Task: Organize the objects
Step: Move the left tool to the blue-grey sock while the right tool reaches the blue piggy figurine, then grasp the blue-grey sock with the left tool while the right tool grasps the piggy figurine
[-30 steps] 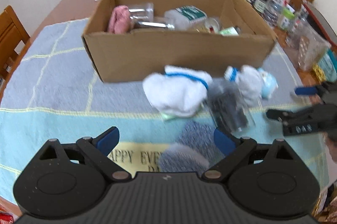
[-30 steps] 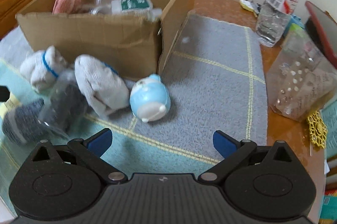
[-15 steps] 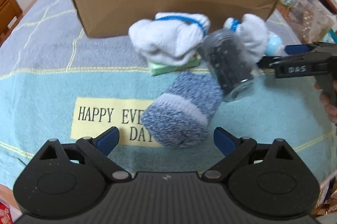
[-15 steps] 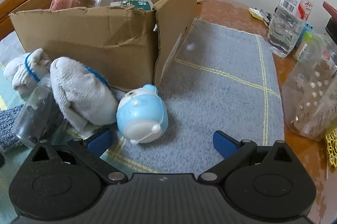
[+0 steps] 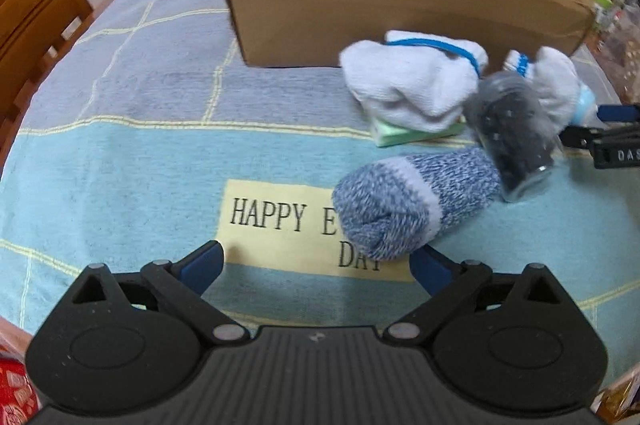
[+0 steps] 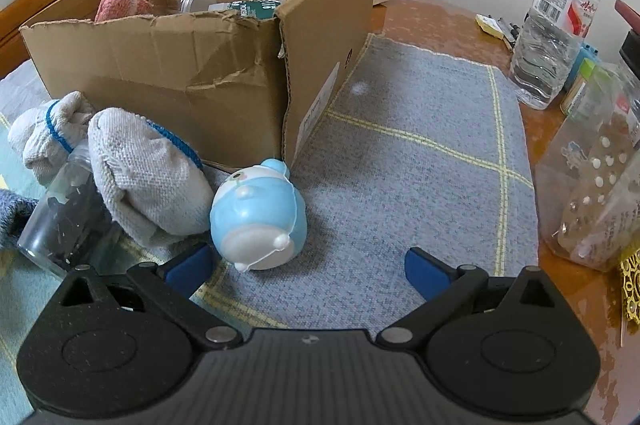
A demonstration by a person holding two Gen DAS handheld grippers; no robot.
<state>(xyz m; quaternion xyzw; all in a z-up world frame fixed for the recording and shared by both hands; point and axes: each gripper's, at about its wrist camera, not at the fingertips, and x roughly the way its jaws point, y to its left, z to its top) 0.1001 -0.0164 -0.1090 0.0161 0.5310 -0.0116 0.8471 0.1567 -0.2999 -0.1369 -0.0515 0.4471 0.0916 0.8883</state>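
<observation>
Both spread tools have closed in: the blue sock roll (image 5: 416, 201) now sits just ahead of the left tool (image 5: 316, 265), the blue figurine (image 6: 258, 219) near the right tool's (image 6: 308, 267) left fingertip, ready for boxing.

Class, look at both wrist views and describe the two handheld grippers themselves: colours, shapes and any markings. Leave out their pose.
The left gripper and the right gripper look alike: a matte black ribbed body, two rounded black housings with a recessed disc each, angular black linkage arms with silver pivot pins, and blue fingers. Seen from the left wrist view, the right gripper's side carries white letters reading "DAS". No cables or sleeves show.
</observation>
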